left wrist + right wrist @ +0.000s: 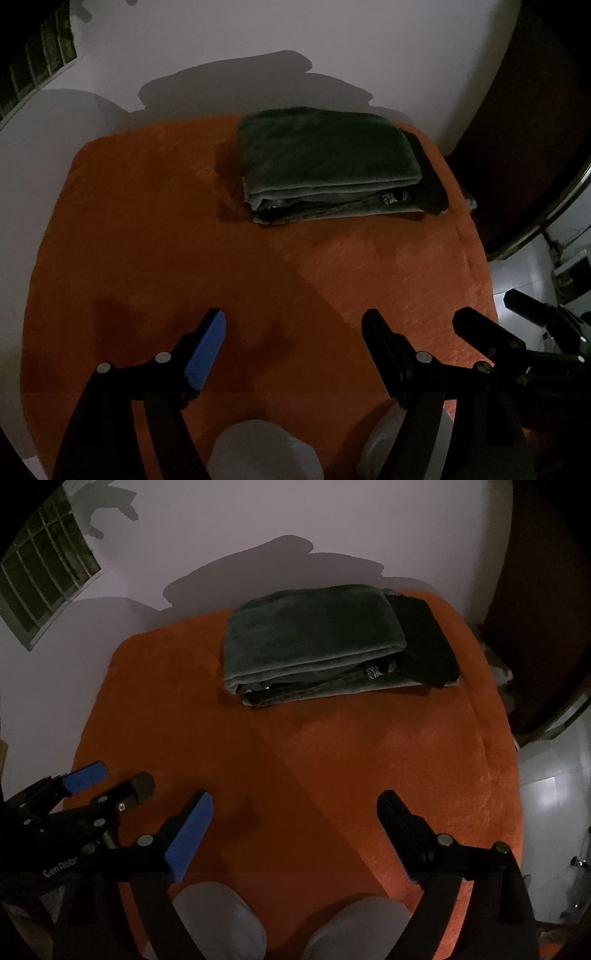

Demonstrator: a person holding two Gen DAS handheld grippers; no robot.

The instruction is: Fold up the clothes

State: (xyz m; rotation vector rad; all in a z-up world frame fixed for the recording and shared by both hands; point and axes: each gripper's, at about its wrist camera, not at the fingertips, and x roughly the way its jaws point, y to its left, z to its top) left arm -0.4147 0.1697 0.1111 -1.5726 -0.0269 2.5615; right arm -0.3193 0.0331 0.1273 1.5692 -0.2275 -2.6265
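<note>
A folded dark green garment [325, 155] [314, 635] lies at the far side of an orange-covered table [184, 258] [332, 760], stacked on a darker piece [428, 173] [424, 642] that sticks out to its right. My left gripper [293, 325] hangs open over the near part of the orange cloth, nothing between its fingers. My right gripper [295, 805] is open too and empty, well short of the stack. Each gripper shows in the other's view: the right one [495, 306] at the right edge, the left one [118, 775] at the left edge.
A pale wall [258, 44] rises right behind the table. A barred window [44, 583] sits high on the left. Dark furniture [517, 129] and a lit tiled floor [546, 794] lie to the right. A person's knees in grey [221, 915] show at the near edge.
</note>
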